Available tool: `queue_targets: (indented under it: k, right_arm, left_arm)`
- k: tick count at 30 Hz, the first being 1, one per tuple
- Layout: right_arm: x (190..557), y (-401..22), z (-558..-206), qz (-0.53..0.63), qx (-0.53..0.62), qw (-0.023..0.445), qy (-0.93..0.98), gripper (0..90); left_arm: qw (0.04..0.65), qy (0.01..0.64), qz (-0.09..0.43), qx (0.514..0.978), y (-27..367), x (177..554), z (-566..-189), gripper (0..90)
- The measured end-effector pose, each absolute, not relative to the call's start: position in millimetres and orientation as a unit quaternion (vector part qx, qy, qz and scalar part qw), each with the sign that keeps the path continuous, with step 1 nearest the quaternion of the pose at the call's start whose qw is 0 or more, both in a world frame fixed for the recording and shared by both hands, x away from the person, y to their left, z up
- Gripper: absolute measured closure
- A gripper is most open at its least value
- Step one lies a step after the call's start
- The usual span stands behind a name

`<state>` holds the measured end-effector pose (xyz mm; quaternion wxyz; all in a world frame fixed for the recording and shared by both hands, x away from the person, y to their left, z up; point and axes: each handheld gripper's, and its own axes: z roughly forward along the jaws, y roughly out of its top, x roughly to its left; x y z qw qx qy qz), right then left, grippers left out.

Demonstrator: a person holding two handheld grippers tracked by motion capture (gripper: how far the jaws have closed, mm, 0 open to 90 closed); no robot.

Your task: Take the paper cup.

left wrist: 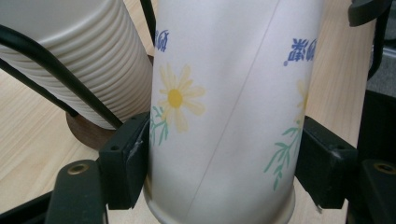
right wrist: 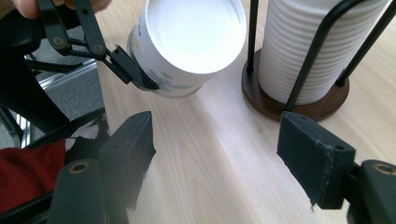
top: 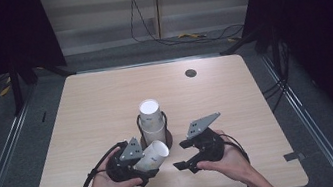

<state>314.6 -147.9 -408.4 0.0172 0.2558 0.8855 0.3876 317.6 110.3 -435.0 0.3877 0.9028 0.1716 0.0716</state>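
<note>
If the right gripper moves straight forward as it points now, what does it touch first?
Probably the paper cup held by the left gripper; the right gripper is open, nothing between its jaws. Depth is unclear.

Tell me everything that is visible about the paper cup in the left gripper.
The paper cup is white, with printed yellow daisies, green stems and blue characters, and a straight seam down its side. It looks like thin paper with a rolled rim. It is empty and tilted, its open mouth facing up and toward the right gripper. The left gripper clamps its wall between both pads. It is held beside the stack of cups in a wire holder.
</note>
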Motion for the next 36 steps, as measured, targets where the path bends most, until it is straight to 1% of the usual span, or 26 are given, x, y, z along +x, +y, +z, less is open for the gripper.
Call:
queue_targets:
  k: [3, 6, 7, 8, 13, 19, 23, 29, 31, 36]
  right_arm:
    - [316.6, -147.8, -409.6, 0.376, 0.263, 0.017, 0.888, 24.3]
    - [318.6, -148.5, -410.1, 0.371, 0.269, 0.014, 0.889, 26.6]
    - [319.6, -149.5, -409.5, 0.366, 0.28, -0.006, 0.887, 27.4]
    - [320.9, -149.8, -409.7, 0.365, 0.286, -0.016, 0.886, 27.4]
    - [320.9, -149.1, -408.5, 0.35, 0.289, -0.023, 0.891, 28.3]
    - [323.6, -147.4, -408.1, 0.337, 0.286, -0.031, 0.896, 28.9]
    - [328.1, -146.0, -405.7, 0.328, 0.292, -0.043, 0.897, 29.1]
    - [334.7, -142.5, -400.5, 0.317, 0.29, -0.053, 0.902, 27.8]
    - [335.4, -140.4, -398.4, 0.311, 0.289, -0.056, 0.904, 27.1]
    - [338.9, -137.0, -395.3, 0.295, 0.284, -0.07, 0.91, 25.4]
  left_arm:
    - [0.375, 0.163, 0.081, 0.909, 109.4, 317.4, -434.7, 27.6]
    - [0.369, 0.159, 0.089, 0.912, 107.9, 315.9, -435.4, 27.6]
    - [0.367, 0.157, 0.09, 0.912, 107.7, 315.6, -435.8, 27.6]
    - [0.367, 0.155, 0.092, 0.913, 107.4, 315.4, -436.4, 27.6]
    - [0.355, 0.149, 0.102, 0.917, 105.2, 313.3, -438.6, 27.6]
    - [0.355, 0.142, 0.103, 0.918, 104.6, 314.9, -437.4, 27.6]
    - [0.342, 0.135, 0.123, 0.922, 103.3, 315.8, -437.2, 27.6]
    - [0.324, 0.118, 0.133, 0.929, 97.6, 314.0, -437.0, 27.6]
    - [0.314, 0.112, 0.148, 0.931, 95.3, 313.2, -437.1, 27.7]
    - [0.301, 0.099, 0.15, 0.936, 91.0, 312.3, -436.8, 27.6]
